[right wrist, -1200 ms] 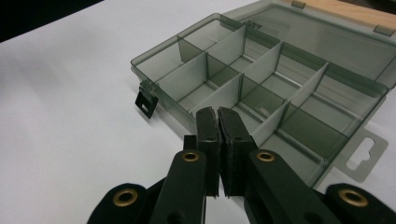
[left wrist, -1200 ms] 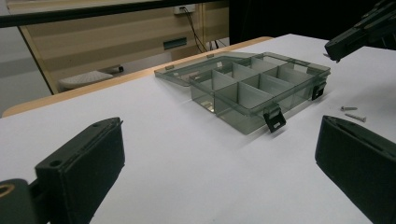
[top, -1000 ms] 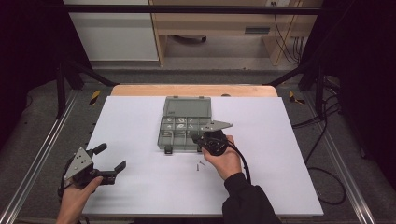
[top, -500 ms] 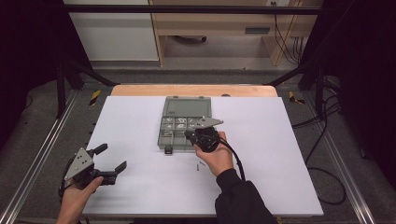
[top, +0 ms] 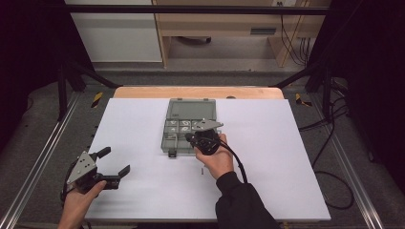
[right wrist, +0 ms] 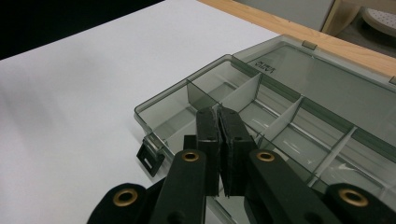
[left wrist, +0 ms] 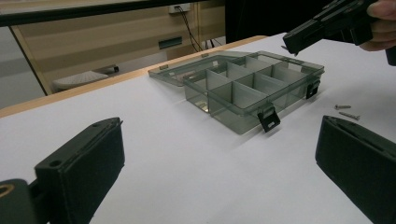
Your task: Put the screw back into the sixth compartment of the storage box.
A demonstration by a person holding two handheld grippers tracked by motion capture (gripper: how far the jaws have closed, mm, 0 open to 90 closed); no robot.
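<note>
compartment box (top: 187, 128) of smoky clear plastic lies open on the white desk (top: 286, 143), directly under the right hand-held gripper (right wrist: 220, 122), whose jaws are pressed together over a front compartment. two loose screws (left wrist: 346, 111) lie just beside the box. left hand-held gripper (top: 113, 161) sits well apart, jaws spread wide, holding nothing.

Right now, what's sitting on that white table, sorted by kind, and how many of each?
Clear compartment box with its lid open: 1
Loose screws on the table beside it: 2
Hand-held grippers above it, left gripper and right gripper: 2
Total: 5
</note>
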